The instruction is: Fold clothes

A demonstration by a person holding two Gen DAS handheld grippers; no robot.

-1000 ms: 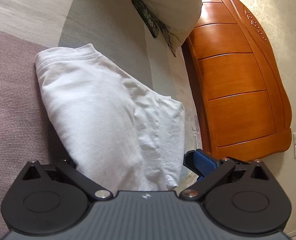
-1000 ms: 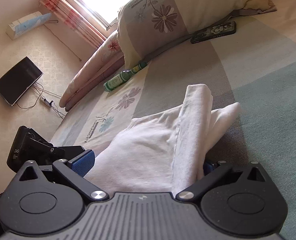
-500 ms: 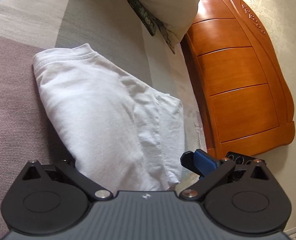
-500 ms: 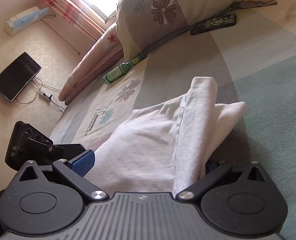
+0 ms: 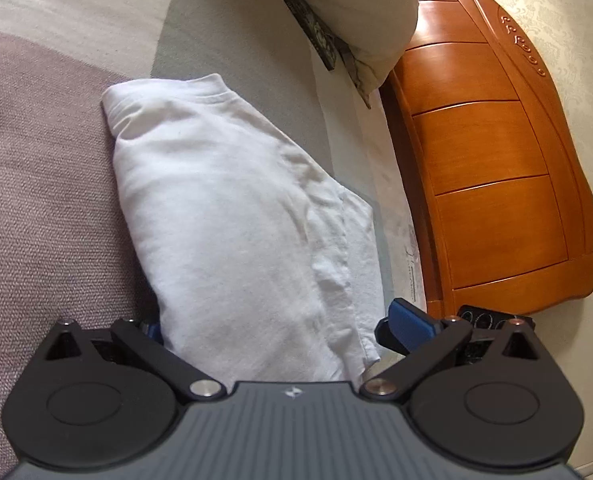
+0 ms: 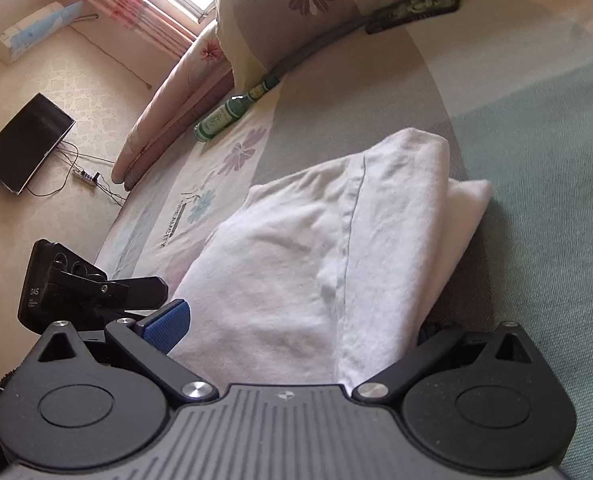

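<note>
Both grippers spread wide around folded white garment point(image 5: 232, 216) on bed
Left wrist: left gripper point(image 5: 274, 326) fingers apart, garment between them, left of wooden headboard point(image 5: 492, 184). Right wrist: right gripper point(image 6: 296, 320) fingers apart, straddling garment point(image 6: 328, 248), green bottle point(image 6: 232, 110) beyond

white garment point(image 5: 232, 216): soft matt cotton-like cloth, creased. bedspread point(image 5: 44, 184): coarse woven fabric, matt. headboard point(image 5: 492, 184): glossy varnished wood. left gripper point(image 5: 272, 330): matt black plastic, blue ribbed pads, bright metal pivot pins. bottle point(image 6: 232, 110): green, glossy.
</note>
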